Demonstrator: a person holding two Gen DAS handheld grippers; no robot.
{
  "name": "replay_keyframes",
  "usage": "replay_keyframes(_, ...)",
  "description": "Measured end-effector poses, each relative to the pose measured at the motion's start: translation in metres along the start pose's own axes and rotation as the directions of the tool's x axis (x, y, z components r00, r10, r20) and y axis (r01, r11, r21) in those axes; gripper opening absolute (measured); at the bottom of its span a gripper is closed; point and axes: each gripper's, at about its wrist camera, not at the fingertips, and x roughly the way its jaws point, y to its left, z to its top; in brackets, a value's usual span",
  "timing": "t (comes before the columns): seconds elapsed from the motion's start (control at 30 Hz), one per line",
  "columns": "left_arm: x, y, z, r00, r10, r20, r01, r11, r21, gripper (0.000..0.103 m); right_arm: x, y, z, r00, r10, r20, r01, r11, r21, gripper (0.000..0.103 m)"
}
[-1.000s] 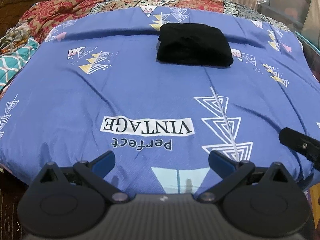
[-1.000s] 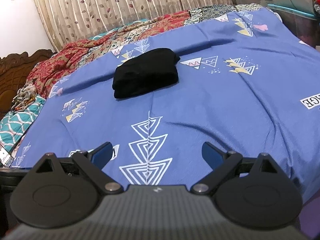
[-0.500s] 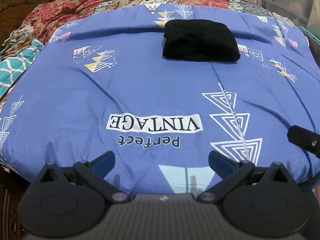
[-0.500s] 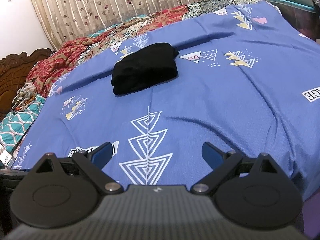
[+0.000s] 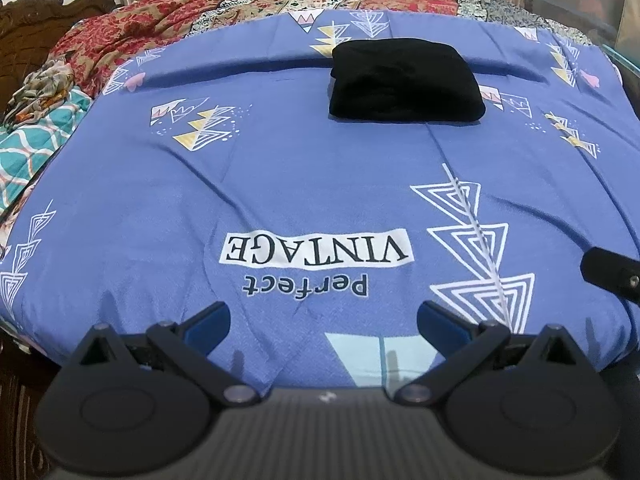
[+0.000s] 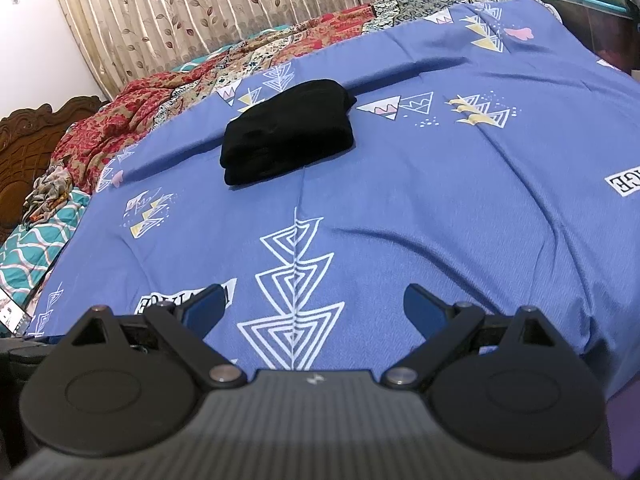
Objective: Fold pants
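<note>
I hold my left gripper [image 5: 323,322] low over the near edge of the bed, its two blue-tipped fingers [image 5: 208,322] spread wide apart with nothing between them. My right gripper [image 6: 314,308] sits the same way at that near edge, fingers apart and empty, hanging above the white nested-triangle print [image 6: 294,292]. Part of the right gripper's black body shows at the right edge of my left view.

The black pants [image 5: 404,82] lie folded into a compact, thick rectangle on the blue bedspread [image 5: 280,168], toward the far edge of the bed and somewhat right of its middle, well apart from both grippers. In the right view the pants [image 6: 288,136] show stacked layers along their near-left side. A long crease in the bedspread runs along just behind them.

Between me and the pants the bedspread carries the printed words "Perfect VINTAGE" [image 5: 316,252]. A red patterned quilt [image 5: 132,36] is bunched along the far-left corner, with leaf-print curtains [image 6: 240,4] behind.
</note>
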Motion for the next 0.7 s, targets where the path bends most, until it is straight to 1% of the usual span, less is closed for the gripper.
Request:
replay_keyframes(0.3, 0.004, 0.0, 0.0, 1.0, -0.002, -0.02, 0.002, 1.0, -0.003, 0.103, 0.0, 0.001, 0.0, 1.0, 0.0, -0.001, 0.0, 1.0, 0.0, 0.097)
replay_keyframes(0.7, 0.013, -0.003, -0.005, 0.995, -0.058, -0.087, 0.057, 0.998, -0.013, 0.103, 0.002, 0.001, -0.001, 1.0, 0.001, -0.006, -0.001, 1.0, -0.006, 0.097)
